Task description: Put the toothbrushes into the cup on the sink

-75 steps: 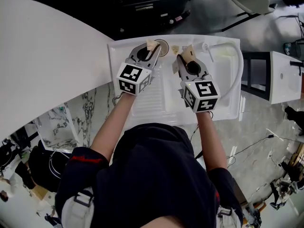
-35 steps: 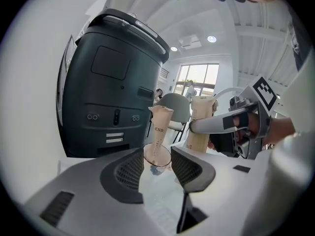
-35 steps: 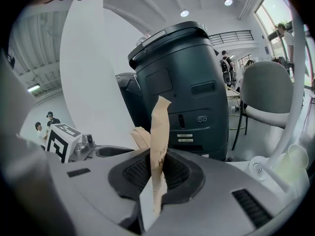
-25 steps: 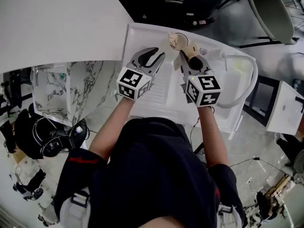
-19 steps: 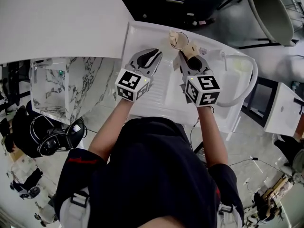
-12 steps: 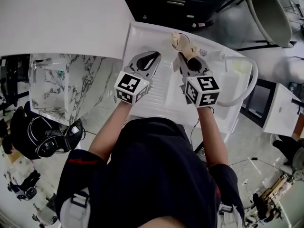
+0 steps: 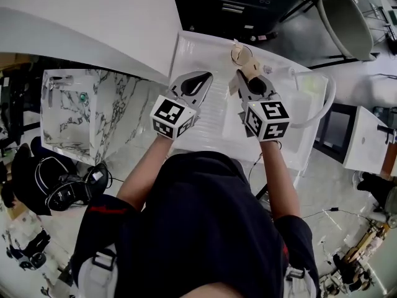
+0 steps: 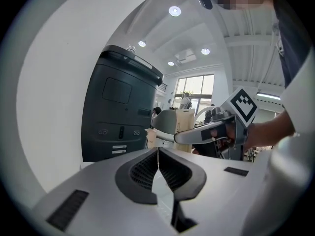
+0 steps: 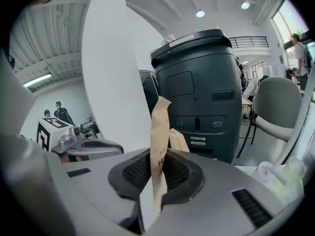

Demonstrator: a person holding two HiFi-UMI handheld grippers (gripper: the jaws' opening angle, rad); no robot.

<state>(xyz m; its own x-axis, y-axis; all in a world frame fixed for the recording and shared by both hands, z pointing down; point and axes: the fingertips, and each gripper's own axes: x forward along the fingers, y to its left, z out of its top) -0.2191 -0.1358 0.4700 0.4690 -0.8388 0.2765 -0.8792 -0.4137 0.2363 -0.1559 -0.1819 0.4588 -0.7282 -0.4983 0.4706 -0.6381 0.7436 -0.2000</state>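
On the white sink (image 7: pixel 208 126) the clear cup (image 7: pixel 241 55) stands at the far rim with one tan paper-wrapped toothbrush (image 7: pixel 236 44) sticking out of it. My right gripper (image 7: pixel 244 78) is just short of the cup and shut on another tan-wrapped toothbrush (image 7: pixel 251 67); the right gripper view shows that packet (image 9: pixel 158 132) standing upright between the pads. To its left my left gripper (image 7: pixel 208 77) has just been closing, and its jaws now meet with nothing between them (image 8: pixel 158 150). In the left gripper view the right gripper (image 8: pixel 211 132) holds its packet (image 8: pixel 150 137) out to the left.
A white hose (image 7: pixel 327 97) loops over the basin at the sink's right. A marble-patterned cabinet (image 7: pixel 93 113) stands left of the sink under a white curved panel (image 7: pixel 93 17). A dark machine (image 9: pixel 202 97) rises behind the sink.
The left gripper's jaws went from open to shut, empty. Both grippers drew back a little from the cup and rose. The right gripper kept its packet.
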